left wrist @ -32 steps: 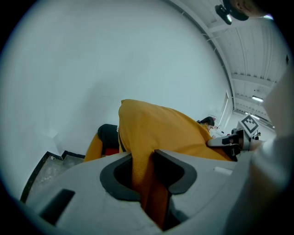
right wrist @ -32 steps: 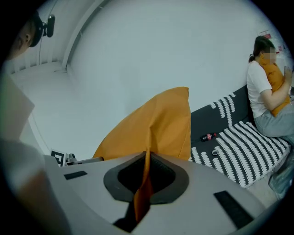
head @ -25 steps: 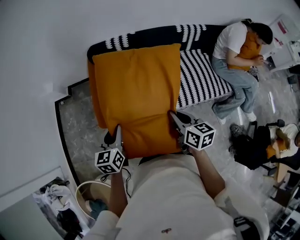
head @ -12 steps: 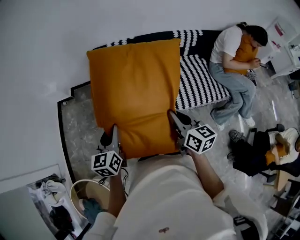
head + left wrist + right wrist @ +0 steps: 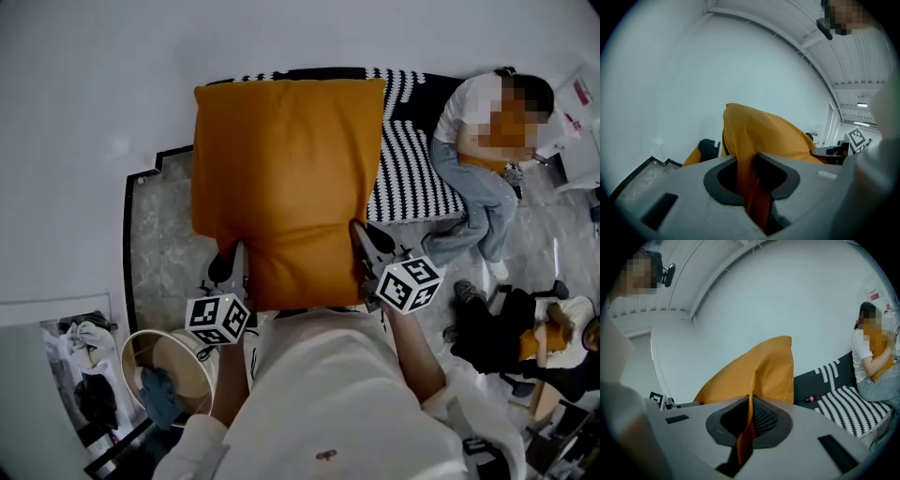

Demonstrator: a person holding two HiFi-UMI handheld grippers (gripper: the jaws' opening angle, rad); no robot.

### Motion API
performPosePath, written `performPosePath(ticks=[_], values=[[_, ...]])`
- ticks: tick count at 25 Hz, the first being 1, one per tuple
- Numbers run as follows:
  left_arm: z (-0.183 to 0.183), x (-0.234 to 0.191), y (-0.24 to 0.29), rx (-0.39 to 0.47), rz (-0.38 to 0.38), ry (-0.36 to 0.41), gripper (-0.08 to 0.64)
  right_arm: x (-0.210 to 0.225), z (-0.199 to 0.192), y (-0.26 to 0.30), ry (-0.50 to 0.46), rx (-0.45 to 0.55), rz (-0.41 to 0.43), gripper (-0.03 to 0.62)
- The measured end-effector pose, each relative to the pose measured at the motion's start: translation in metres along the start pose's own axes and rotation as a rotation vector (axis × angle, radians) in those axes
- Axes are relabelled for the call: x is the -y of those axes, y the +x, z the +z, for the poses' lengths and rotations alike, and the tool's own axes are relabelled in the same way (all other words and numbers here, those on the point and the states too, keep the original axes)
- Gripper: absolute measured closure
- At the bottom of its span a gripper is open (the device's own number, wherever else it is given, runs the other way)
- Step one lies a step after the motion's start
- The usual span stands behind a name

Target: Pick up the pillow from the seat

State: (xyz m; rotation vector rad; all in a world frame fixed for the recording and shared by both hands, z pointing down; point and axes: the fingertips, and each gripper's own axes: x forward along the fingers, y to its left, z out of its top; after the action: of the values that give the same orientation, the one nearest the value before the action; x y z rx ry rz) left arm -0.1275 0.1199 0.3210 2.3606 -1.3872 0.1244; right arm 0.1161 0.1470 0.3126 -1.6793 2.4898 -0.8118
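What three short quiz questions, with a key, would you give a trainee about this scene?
1. True or false: the pillow lies flat on the striped seat.
2. What do the left gripper and the right gripper each pinch? A) the pillow's fabric B) a basket C) nothing
3. Fill in: a ___ sits at the right end of the seat.

Key:
1. False: both grippers hold it up.
2. A.
3. person.
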Motion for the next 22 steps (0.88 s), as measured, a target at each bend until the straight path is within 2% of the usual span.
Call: performPosePath(ticks=[10, 17, 22], values=[[-0.027, 0.056, -0.021, -0.017, 0.039, -0.004, 0.471, 0.025, -0.011, -0.058, 0.033, -0.031, 0.023, 0.577], [-0.036, 0.089, -0.036, 0.005, 0.063, -0.007, 0.471, 0.038, -0.009, -0.088, 0.032, -0.043, 0.051, 0.577], [-0.046, 0.115, -0.048, 0.007, 0.066, -0.005, 0.471, 0.049, -0.013, -0.112, 0.041, -0.044, 0.031, 0.577]])
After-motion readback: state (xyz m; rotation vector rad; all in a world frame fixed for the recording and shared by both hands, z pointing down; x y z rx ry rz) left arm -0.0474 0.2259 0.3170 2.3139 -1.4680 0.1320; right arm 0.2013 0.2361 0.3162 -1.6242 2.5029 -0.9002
